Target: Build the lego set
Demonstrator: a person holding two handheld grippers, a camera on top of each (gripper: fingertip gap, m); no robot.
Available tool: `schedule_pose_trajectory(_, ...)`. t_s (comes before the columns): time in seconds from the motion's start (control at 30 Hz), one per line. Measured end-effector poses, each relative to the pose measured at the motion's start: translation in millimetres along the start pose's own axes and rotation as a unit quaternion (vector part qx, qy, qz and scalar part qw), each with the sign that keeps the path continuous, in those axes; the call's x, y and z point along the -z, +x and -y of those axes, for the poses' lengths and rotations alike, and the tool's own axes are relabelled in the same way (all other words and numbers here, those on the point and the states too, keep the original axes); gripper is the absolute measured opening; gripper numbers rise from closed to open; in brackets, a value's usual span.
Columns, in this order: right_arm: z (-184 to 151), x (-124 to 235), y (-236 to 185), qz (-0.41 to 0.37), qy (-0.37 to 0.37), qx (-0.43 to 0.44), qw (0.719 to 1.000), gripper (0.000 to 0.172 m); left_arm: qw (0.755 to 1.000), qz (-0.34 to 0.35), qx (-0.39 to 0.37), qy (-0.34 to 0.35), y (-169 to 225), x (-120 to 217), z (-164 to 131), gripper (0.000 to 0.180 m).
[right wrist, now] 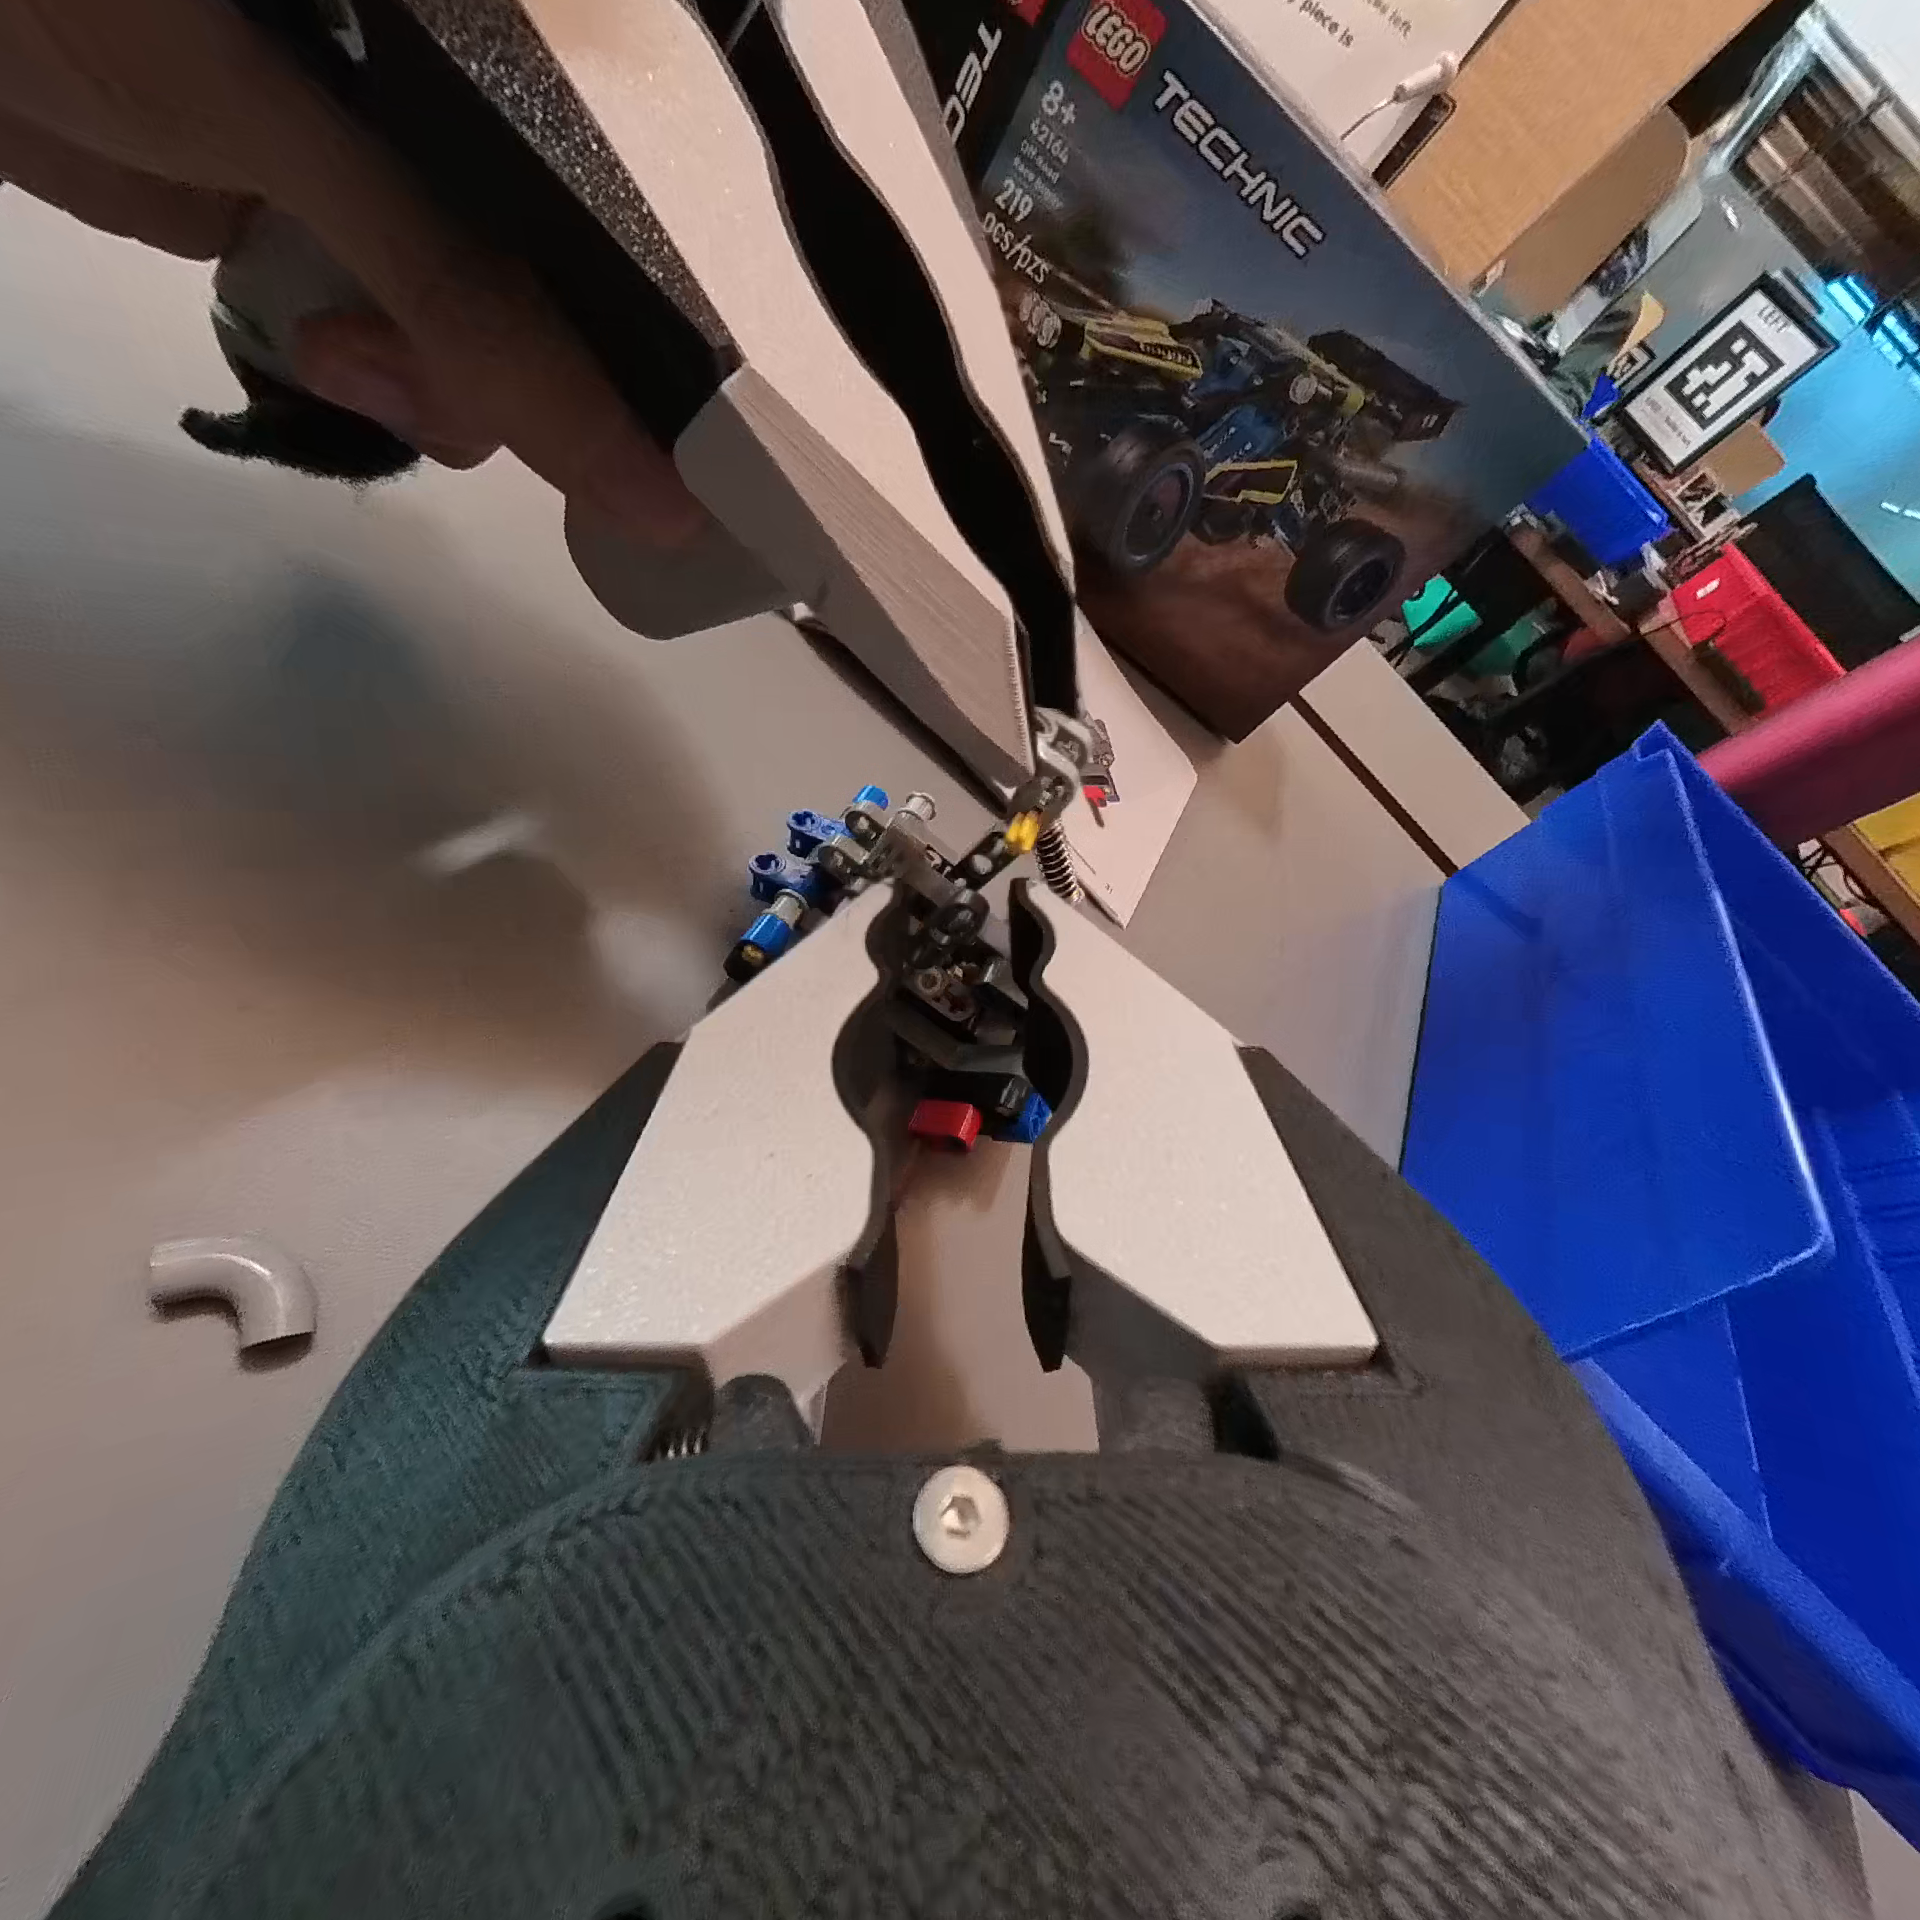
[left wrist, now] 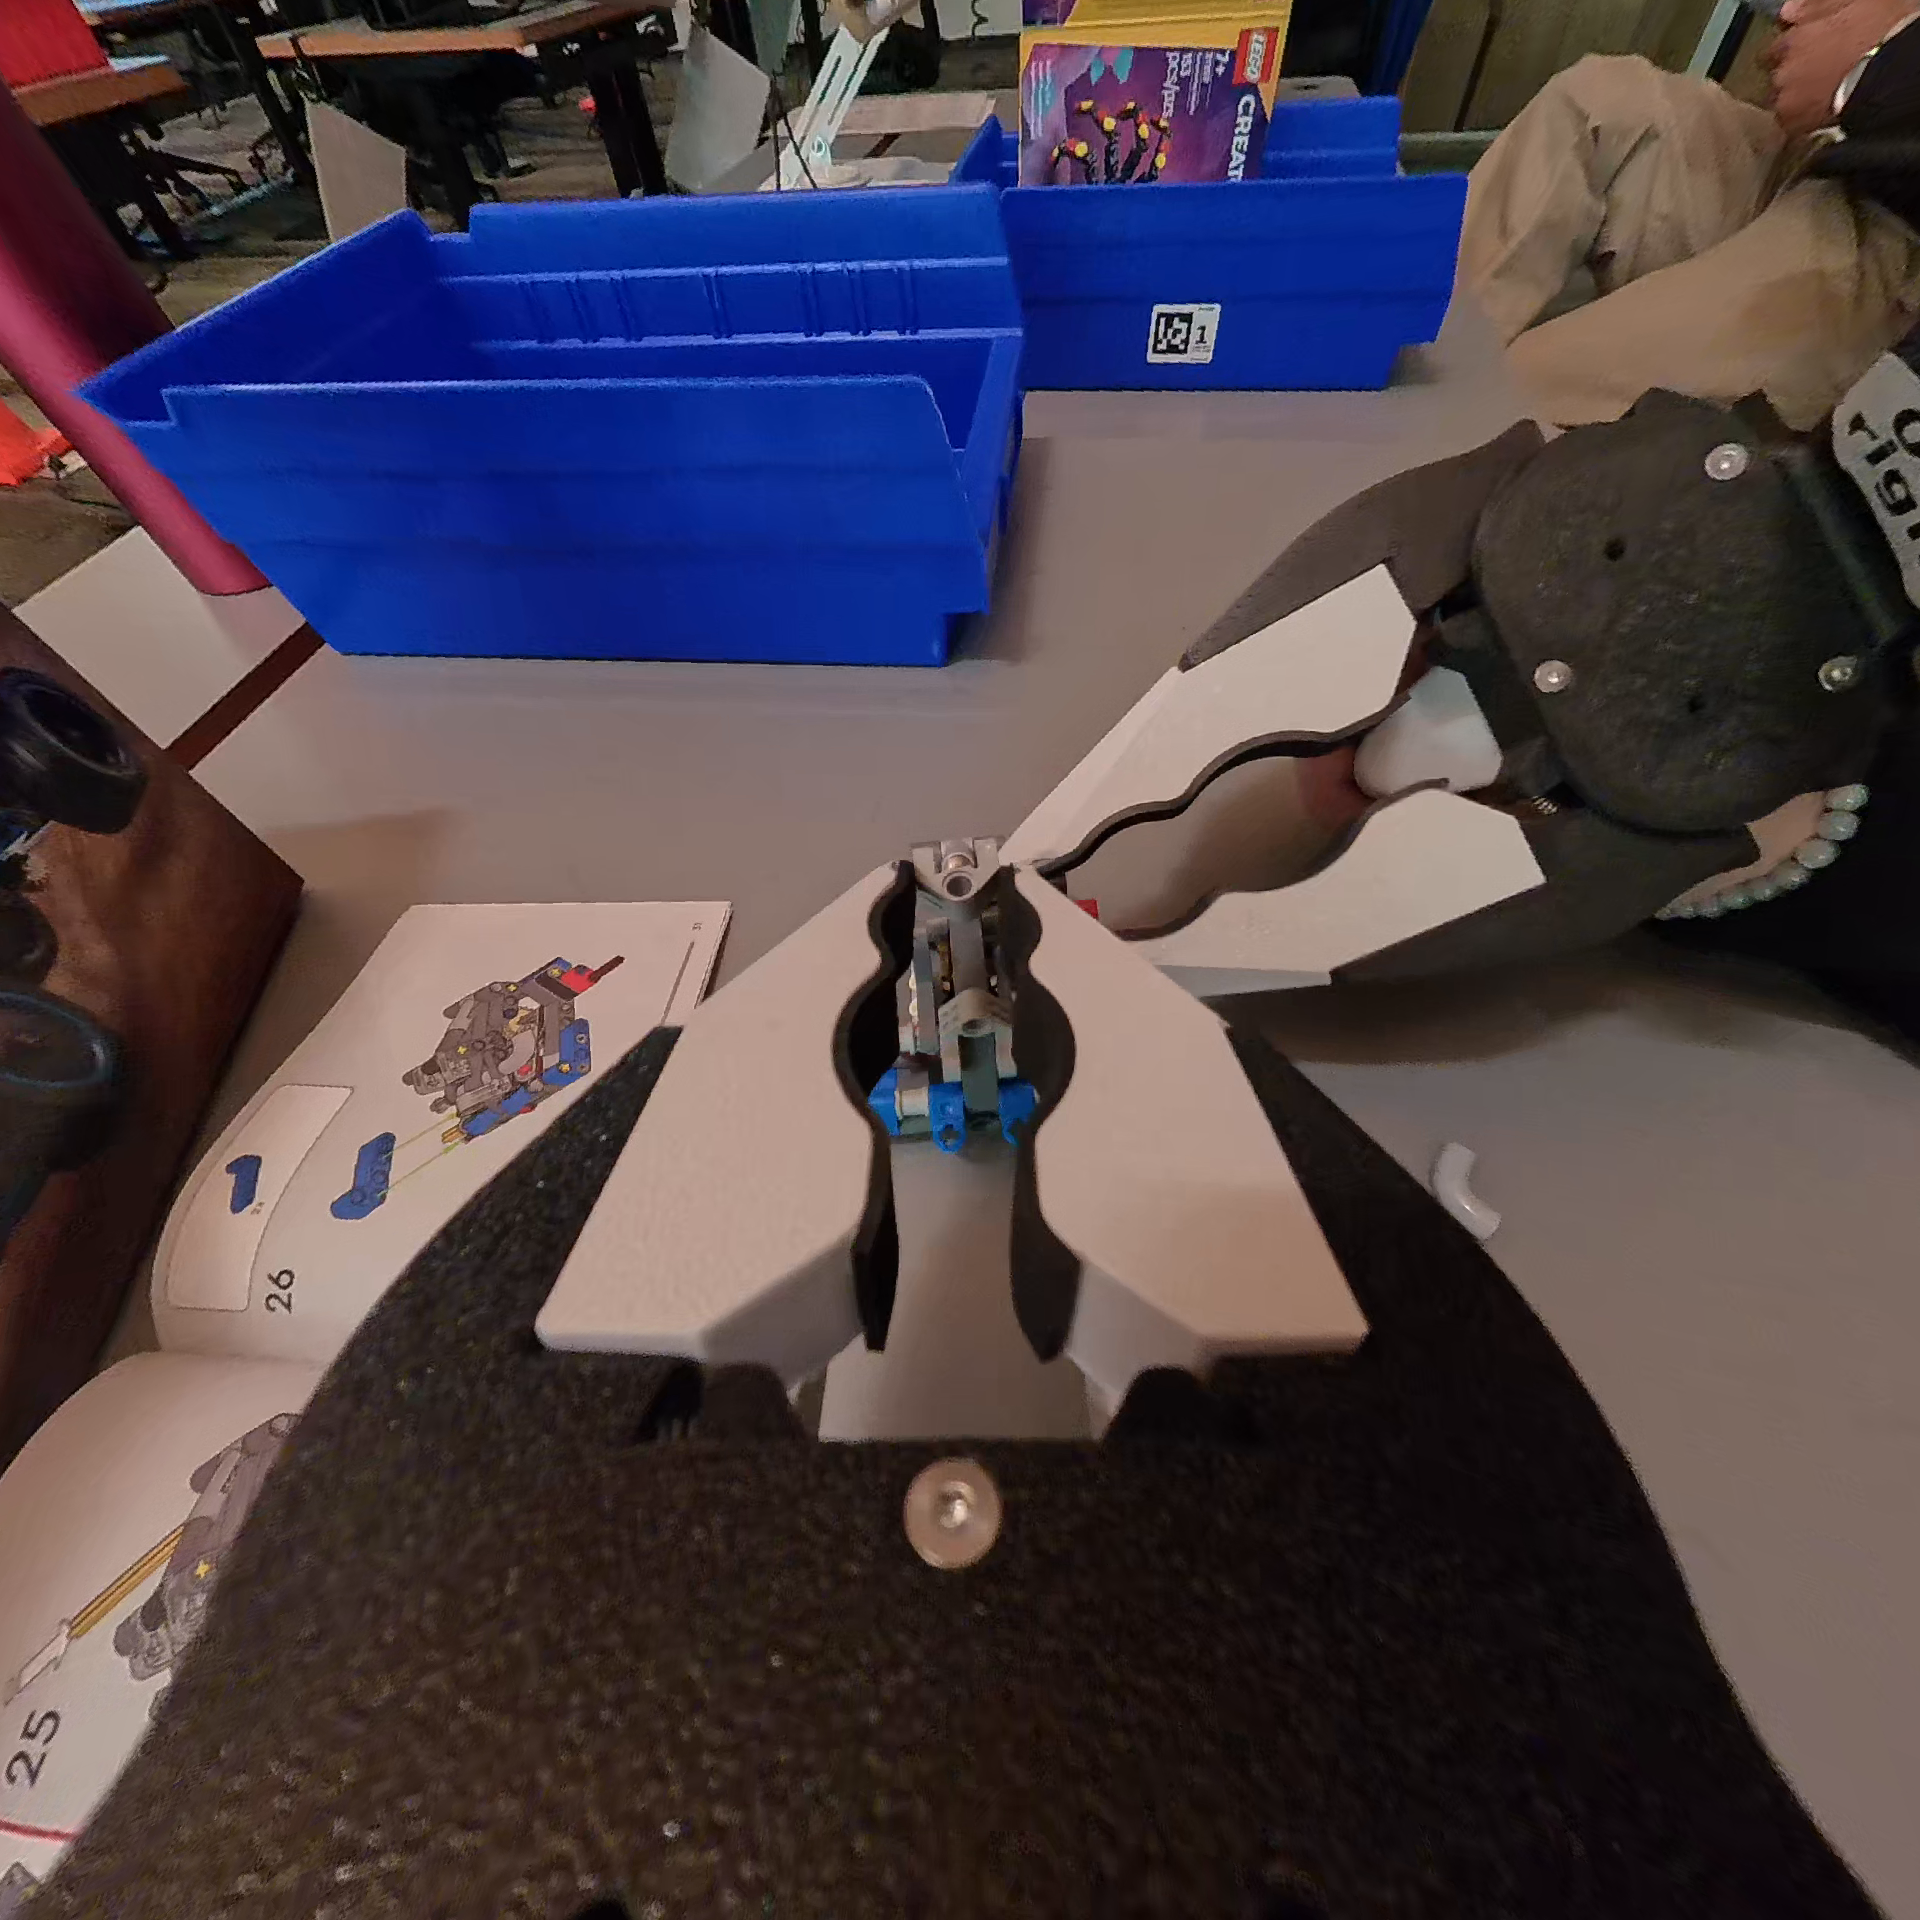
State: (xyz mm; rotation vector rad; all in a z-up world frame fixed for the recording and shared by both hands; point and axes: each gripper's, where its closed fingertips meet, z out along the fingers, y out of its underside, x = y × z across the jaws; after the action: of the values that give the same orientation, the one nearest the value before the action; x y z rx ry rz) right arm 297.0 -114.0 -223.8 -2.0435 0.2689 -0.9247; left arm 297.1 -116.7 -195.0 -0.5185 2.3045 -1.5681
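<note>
Left tool (left wrist: 956, 883): nearly closed, pads pressing a grey and blue brick assembly (left wrist: 961, 997).
Right tool (right wrist: 951, 914): narrowly open around the same assembly's dark end; contact unclear.
Assembly: above the grey worktop (left wrist: 727, 769), near the open booklet (left wrist: 457, 1091).
Nearby: blue bins (left wrist: 582, 499) at the far edge; small grey elbow piece (right wrist: 234, 1283).

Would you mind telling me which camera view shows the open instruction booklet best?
The left wrist view: the instruction booklet lies open there, its diagram pages visible. The right wrist view shows only a white corner behind the brick assembly.

Past my tool I see a grey table (left wrist: 665, 758), brown desks (left wrist: 436, 42) behind, and a maroon pole (left wrist: 94, 343).
</note>
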Motion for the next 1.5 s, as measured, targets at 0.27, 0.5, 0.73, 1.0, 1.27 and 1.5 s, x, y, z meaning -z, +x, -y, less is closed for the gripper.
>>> schedule_pose_trajectory(0.27,-3,2,4,-0.004,0.004,-0.017,1.0,0.015,1.0,0.0,0.009,0.003,-1,-2,-4,0.012)
schedule_pose_trajectory(0.5,-19,6,1,0.04,-0.057,-0.105,0.992,0.017,1.0,0.006,0.007,0.005,-2,-2,-3,0.012)
schedule_pose_trajectory(0.73,-15,3,0,0.036,-0.041,-0.114,0.992,0.013,1.0,0.013,0.008,0.008,-2,-1,-2,0.012)
schedule_pose_trajectory(1.0,-2,13,5,0.059,0.013,-0.086,0.994,0.014,1.0,0.021,0.003,0.013,-4,0,-2,0.012)
schedule_pose_trajectory(1.27,1,20,51,0.002,0.111,-0.061,0.992,0.01,0.999,0.038,-0.007,0.031,-6,5,-1,0.012)
schedule_pose_trajectory(1.5,-25,10,55,-0.03,0.04,-0.017,0.999,0.004,0.997,0.053,-0.033,0.044,-1,3,-5,0.012)
